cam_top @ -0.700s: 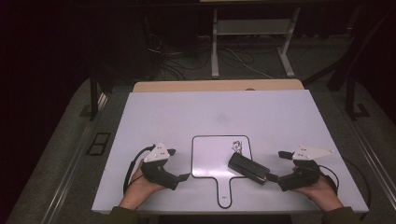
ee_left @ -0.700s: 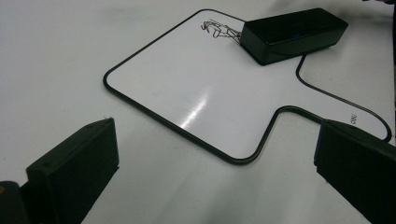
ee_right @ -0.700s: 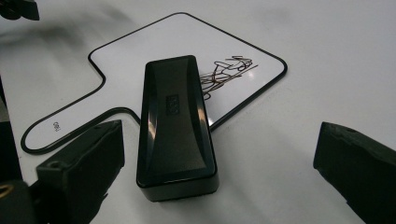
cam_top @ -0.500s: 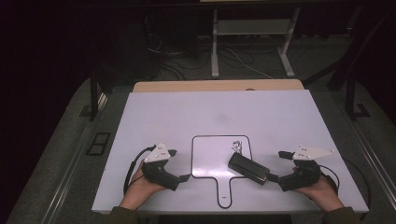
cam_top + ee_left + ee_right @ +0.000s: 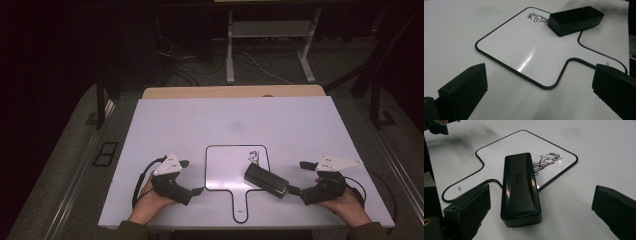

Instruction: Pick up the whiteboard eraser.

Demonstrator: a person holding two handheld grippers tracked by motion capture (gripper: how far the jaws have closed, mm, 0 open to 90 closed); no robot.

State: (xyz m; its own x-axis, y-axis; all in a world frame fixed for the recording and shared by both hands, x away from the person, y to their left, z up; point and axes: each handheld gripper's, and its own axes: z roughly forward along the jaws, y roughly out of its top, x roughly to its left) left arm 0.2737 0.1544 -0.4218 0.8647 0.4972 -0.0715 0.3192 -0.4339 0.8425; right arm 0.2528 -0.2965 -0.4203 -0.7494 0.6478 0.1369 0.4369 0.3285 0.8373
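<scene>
- Our right gripper (image 5: 295,177) stands wide open beside the black eraser (image 5: 265,180), not touching it.
- The eraser lies on the paddle-shaped whiteboard (image 5: 225,167), by a scribble (image 5: 254,157).
- Our left gripper (image 5: 191,177) is open too, holding nothing.

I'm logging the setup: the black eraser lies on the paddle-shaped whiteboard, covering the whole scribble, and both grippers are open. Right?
Not quite. The eraser lies on the whiteboard, but beside the scribble, which is mostly uncovered, as the right gripper view shows. Left gripper and right gripper are open.
</scene>
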